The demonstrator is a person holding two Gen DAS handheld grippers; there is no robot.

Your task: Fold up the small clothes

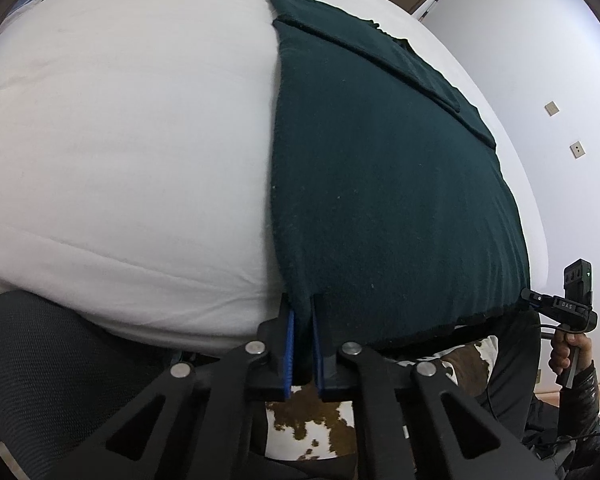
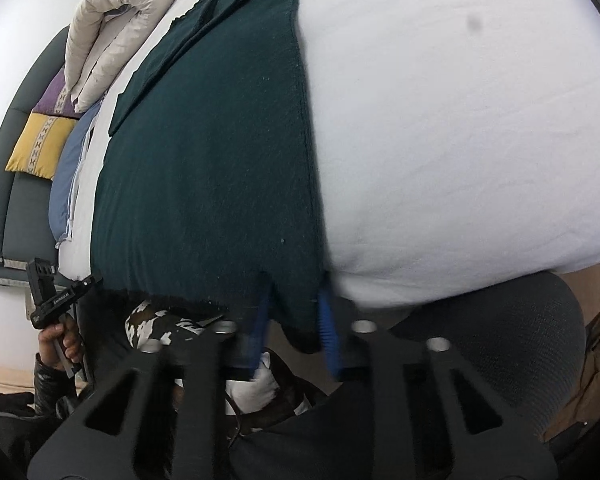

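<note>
Lying flat on the white, softly quilted bed cover, the dark green, nubbly knit garment reaches the near edge, its top partly folded over. The left gripper pinches the hem's left corner between ribbed blue pads. The right gripper, blurred, is closed on the right corner. "DAS" shows on the right handle. A cream padded duvet, a yellow cushion and a grey mesh chair stand nearby.

Right gripper fingers motion-blurred.
</note>
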